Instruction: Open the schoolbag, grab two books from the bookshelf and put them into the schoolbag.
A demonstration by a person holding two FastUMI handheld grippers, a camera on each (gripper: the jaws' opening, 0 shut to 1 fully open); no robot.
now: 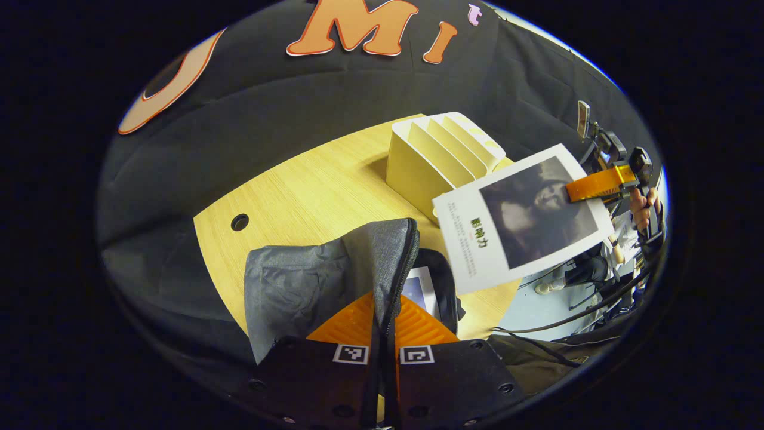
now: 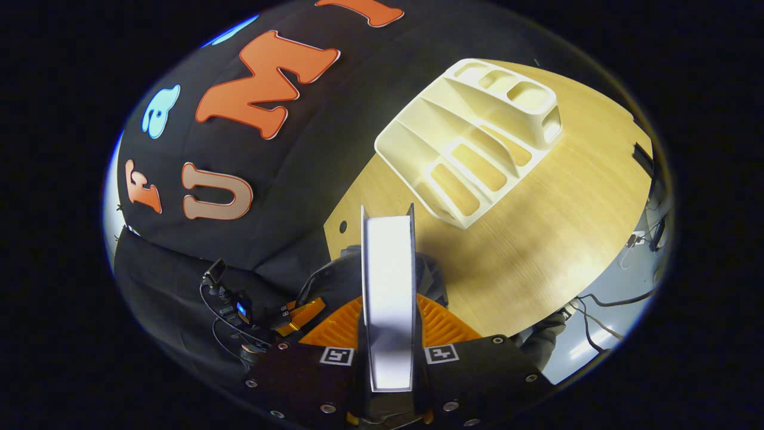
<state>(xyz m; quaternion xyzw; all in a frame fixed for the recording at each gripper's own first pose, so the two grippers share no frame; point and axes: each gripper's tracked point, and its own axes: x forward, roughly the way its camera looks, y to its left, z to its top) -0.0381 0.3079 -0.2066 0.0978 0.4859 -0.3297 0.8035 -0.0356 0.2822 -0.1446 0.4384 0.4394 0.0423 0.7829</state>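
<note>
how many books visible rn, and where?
2. One book is clamped in the right tool above the table, near the bookshelf. A second book sits inside the open schoolbag. The bookshelf's slots look empty.

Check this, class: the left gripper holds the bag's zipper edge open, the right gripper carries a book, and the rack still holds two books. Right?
Not quite. The rack is empty, as the right gripper view shows. The left gripper does hold the bag open, and the right gripper carries a book.

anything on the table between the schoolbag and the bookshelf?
No. In the left gripper view, bare table runs between the schoolbag and the bookshelf. The book held in the right tool hangs above that stretch.
</note>
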